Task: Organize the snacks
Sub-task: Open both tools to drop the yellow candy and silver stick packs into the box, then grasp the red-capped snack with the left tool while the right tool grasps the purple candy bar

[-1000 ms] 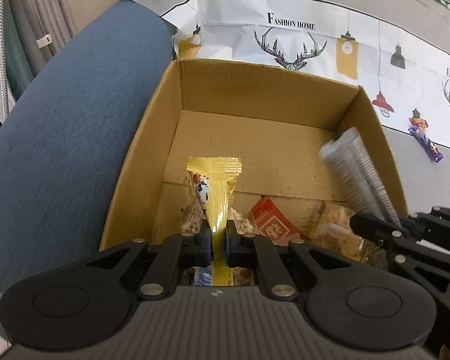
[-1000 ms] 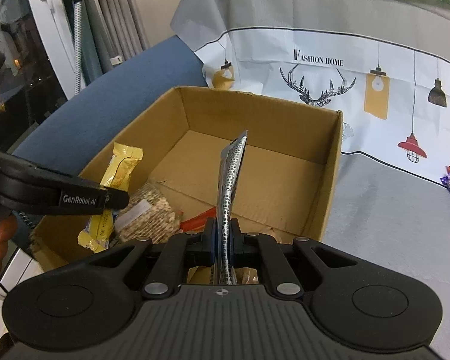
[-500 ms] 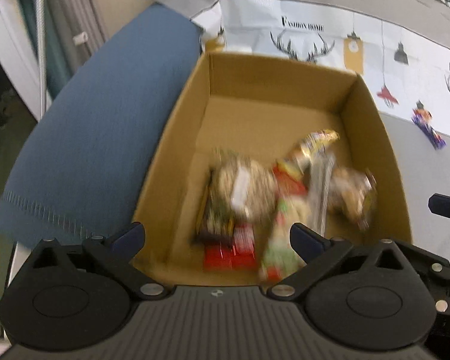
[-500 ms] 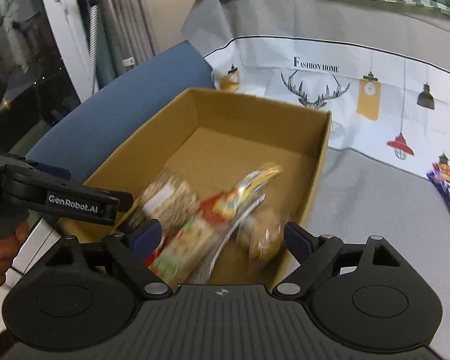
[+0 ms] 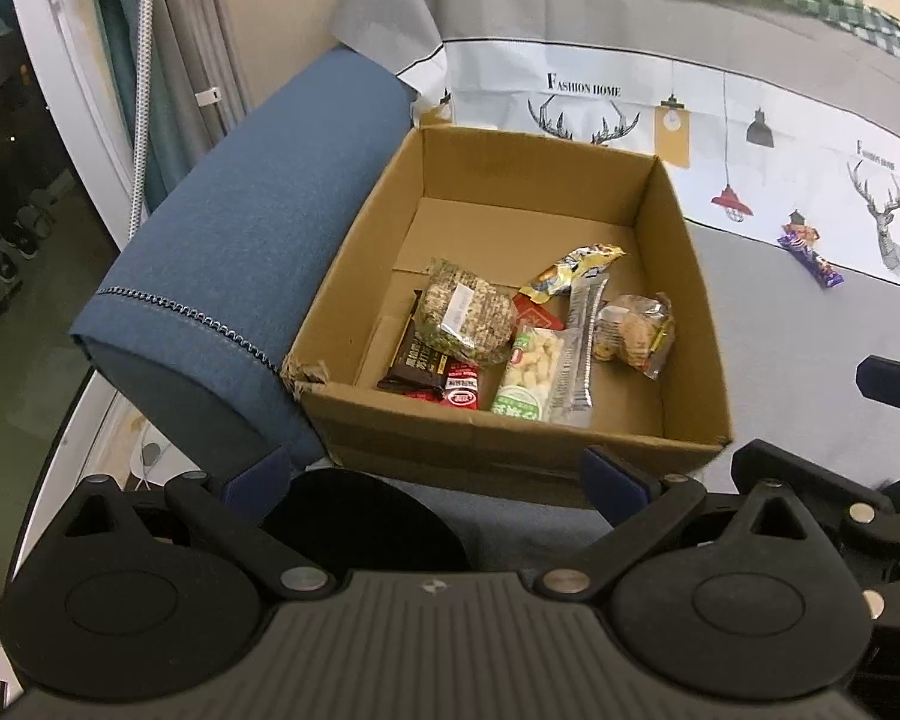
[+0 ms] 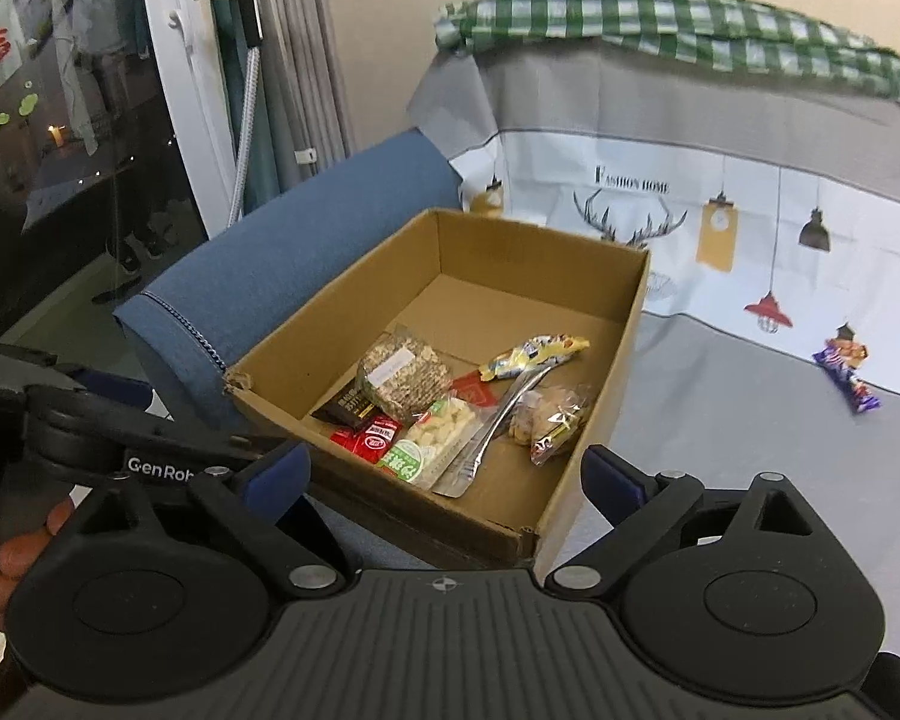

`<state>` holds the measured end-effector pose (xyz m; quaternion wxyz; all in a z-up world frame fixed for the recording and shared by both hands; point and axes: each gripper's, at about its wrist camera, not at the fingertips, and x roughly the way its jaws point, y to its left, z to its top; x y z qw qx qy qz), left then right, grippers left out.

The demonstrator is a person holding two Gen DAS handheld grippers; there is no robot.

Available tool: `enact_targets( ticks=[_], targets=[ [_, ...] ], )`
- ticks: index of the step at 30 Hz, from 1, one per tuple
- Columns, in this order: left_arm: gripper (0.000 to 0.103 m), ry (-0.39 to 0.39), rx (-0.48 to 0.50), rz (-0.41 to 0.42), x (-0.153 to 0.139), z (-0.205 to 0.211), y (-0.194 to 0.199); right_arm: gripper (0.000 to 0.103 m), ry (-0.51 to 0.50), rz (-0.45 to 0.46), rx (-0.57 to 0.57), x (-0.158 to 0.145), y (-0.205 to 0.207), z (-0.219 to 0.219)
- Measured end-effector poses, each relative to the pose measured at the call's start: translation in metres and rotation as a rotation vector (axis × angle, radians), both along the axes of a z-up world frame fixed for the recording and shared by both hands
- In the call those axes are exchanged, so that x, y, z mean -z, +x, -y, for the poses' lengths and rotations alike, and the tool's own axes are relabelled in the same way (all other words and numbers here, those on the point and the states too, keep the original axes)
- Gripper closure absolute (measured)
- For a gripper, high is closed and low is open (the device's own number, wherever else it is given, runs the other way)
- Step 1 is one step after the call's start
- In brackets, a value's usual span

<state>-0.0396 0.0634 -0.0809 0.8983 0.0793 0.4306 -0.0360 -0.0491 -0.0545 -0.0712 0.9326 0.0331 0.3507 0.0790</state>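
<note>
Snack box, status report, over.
Both tongs, left and right, just opened, empty. Snack box holds the packets; purple snack lies outside. Nothing blocking.

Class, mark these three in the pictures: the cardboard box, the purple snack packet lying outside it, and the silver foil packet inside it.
cardboard box (image 5: 510,450), left wrist view, near outer wall.
purple snack packet (image 6: 846,375), right wrist view, middle of wrapper.
silver foil packet (image 5: 579,354), left wrist view, middle of its ribbed strip.

one cardboard box (image 5: 510,450), eight snack packets (image 5: 465,315), two tools (image 5: 438,480)
</note>
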Motion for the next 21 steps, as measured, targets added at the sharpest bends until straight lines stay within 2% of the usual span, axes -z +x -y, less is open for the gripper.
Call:
enact_targets(
  ticks=[8,14,17,21],
  targets=[
    [0.0,0.014,0.03,0.035,-0.011,0.015,-0.015,0.003,0.001,0.052,0.035,-0.011,-0.025,0.011],
    [0.0,0.031,0.042,0.019,-0.014,0.026,-0.005,0.003,0.033,0.069,0.058,-0.009,-0.026,0.025],
    [0.0,0.053,0.029,0.015,-0.017,0.035,0.012,0.003,0.031,0.085,0.118,-0.002,-0.019,0.048],
    [0.0,0.058,-0.003,-0.016,-0.022,0.046,0.049,0.002,-0.014,0.076,0.255,0.028,0.013,0.111]
  ],
)
